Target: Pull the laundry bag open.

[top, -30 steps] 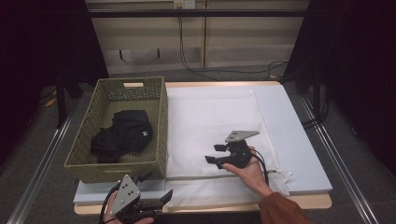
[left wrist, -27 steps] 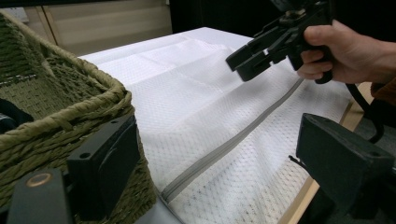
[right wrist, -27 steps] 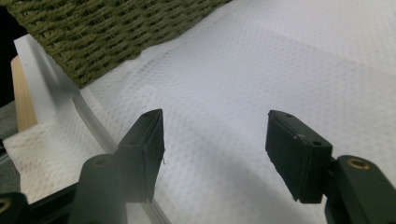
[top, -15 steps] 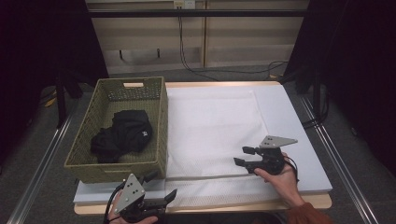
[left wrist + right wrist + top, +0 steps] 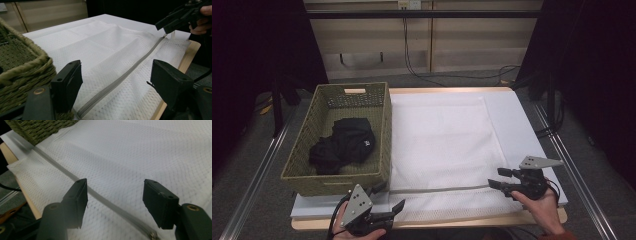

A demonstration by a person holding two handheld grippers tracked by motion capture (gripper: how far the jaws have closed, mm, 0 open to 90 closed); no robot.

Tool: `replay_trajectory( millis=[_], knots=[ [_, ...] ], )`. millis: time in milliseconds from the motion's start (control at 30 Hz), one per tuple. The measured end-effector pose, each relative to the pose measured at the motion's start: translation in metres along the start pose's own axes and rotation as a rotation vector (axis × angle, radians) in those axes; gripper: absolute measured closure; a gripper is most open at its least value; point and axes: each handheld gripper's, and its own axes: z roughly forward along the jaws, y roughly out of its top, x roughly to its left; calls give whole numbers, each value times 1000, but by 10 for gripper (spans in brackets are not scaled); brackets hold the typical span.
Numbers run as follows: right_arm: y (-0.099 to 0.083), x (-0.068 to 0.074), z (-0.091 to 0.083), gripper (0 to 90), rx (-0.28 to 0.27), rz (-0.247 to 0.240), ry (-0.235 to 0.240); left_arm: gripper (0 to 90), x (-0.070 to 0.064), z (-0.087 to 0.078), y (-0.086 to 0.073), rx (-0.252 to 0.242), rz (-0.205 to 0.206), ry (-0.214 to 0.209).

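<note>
A white mesh laundry bag (image 5: 447, 135) lies flat on the table, with a grey zipper (image 5: 442, 190) running along its near edge. My left gripper (image 5: 390, 196) is open at the front left, by the zipper's left end; its jaws straddle the zipper (image 5: 120, 80) in the left gripper view (image 5: 116, 75). My right gripper (image 5: 496, 177) is open at the front right, just above the zipper's right end. In the right gripper view (image 5: 115, 192) the zipper (image 5: 100, 196) runs between the jaws, and the metal pull (image 5: 152, 235) sits low right. Nothing is held.
An olive woven basket (image 5: 384, 130) holding black clothes (image 5: 344, 145) stands on the table's left, close to my left gripper (image 5: 22, 67). The wooden table edge (image 5: 462, 222) runs along the front. My right gripper (image 5: 175, 18) is at the top right of the left gripper view.
My right gripper has moved from the bag's middle to the right and toward the front edge, near the zipper's right end. The left gripper has shifted slightly right.
</note>
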Motion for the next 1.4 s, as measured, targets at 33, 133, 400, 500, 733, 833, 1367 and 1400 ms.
replay_trajectory(
  millis=[33, 133, 400, 500, 733, 833, 1367, 1400],
  knots=[
    [-3, -1, -4, 363, -9, 7, 0, 256, 0, 3, 0, -1, 1, -5],
    [-10, -5, -15, 331, -1, 27, -22, 254, -1, 9, 0, 7, -15, -23],
    [-29, -17, -33, 522, 11, 75, -78, 256, -5, 28, 5, 26, 15, -60],
    [-33, -18, -38, 548, 14, 71, -105, 261, -9, 37, 10, 26, 33, -69],
    [-43, -23, -34, 613, 68, 79, -136, 276, -15, 57, 17, 30, 57, -106],
    [-45, -24, -31, 613, 89, 83, -170, 289, -19, 59, 16, 45, 65, -112],
    [-51, -16, -19, 687, 138, -15, -254, 350, -23, 64, 11, 84, 74, -153],
    [-51, -15, -19, 705, 142, -9, -263, 351, -22, 64, 11, 81, 72, -161]
  ],
)
